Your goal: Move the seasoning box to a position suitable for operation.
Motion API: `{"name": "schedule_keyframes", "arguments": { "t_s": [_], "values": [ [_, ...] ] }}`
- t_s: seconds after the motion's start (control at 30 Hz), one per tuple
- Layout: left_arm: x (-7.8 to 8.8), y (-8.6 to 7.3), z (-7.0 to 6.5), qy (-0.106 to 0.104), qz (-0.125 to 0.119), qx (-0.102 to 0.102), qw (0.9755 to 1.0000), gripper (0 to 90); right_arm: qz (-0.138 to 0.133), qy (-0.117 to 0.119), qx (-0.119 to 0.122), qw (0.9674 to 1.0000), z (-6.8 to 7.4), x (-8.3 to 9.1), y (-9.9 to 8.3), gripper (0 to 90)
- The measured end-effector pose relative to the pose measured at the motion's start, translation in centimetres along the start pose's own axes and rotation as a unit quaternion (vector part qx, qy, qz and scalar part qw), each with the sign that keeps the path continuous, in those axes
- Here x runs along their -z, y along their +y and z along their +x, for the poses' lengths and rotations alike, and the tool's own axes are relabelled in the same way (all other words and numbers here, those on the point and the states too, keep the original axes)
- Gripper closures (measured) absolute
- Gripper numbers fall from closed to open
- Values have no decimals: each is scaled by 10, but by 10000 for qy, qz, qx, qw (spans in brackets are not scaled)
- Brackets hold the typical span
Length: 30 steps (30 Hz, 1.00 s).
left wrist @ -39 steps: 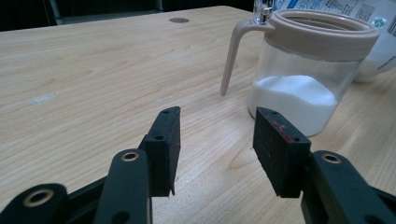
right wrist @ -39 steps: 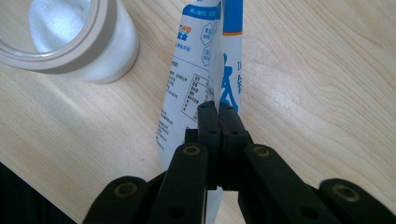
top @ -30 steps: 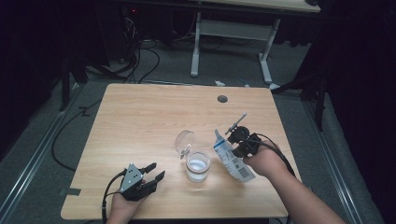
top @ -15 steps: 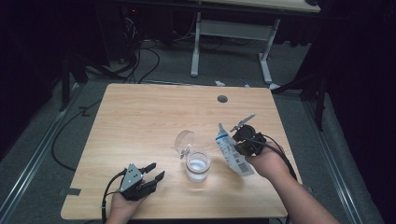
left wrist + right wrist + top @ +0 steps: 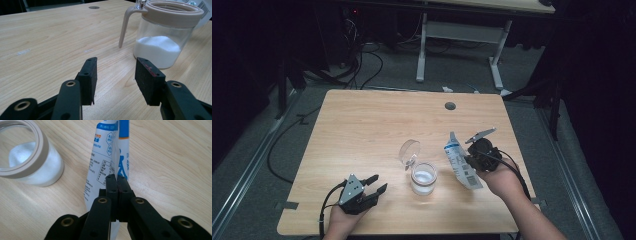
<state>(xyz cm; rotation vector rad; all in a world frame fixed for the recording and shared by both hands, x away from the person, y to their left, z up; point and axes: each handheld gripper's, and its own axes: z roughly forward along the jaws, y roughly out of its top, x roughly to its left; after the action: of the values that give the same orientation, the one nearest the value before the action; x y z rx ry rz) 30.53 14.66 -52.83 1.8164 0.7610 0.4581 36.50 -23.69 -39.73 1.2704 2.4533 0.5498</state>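
Note:
A clear glass jar (image 5: 423, 178) with a beige rim holds white powder and stands near the table's front middle; its hinged lid (image 5: 409, 151) is flipped open behind it. In the left gripper view the jar (image 5: 163, 37) stands ahead and to the right. My right gripper (image 5: 472, 161) is shut on a white and blue packet (image 5: 459, 160), held just right of the jar. The packet (image 5: 107, 160) runs up from the pinched jaws, with the jar (image 5: 27, 157) at the left. My left gripper (image 5: 373, 190) rests open at the front left, holding nothing.
The wooden table (image 5: 372, 125) has a round cable hole (image 5: 450, 106) near its far edge. Behind it stand a second desk's white legs (image 5: 422, 45) and loose cables on the floor (image 5: 362, 55).
My right gripper with the packet has shifted slightly left, nearer the jar. The left gripper has stayed where it was.

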Motion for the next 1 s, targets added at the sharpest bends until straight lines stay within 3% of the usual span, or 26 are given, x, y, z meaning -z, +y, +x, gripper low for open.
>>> {"name": "schedule_keyframes", "arguments": {
  "t_s": [0.57,0.77,1.0],
  "values": [
    [6,1,8,43,-143,312,9994,532,-727,-13,-347,9967,-7,1,-18,900],
    [7,0,8,58,-159,246,9996,539,-1134,-13,-518,9922,-9,2,-27,900],
    [8,0,7,87,-117,163,9998,535,-1616,-13,-759,9839,-12,3,-40,900]
  ]
}}
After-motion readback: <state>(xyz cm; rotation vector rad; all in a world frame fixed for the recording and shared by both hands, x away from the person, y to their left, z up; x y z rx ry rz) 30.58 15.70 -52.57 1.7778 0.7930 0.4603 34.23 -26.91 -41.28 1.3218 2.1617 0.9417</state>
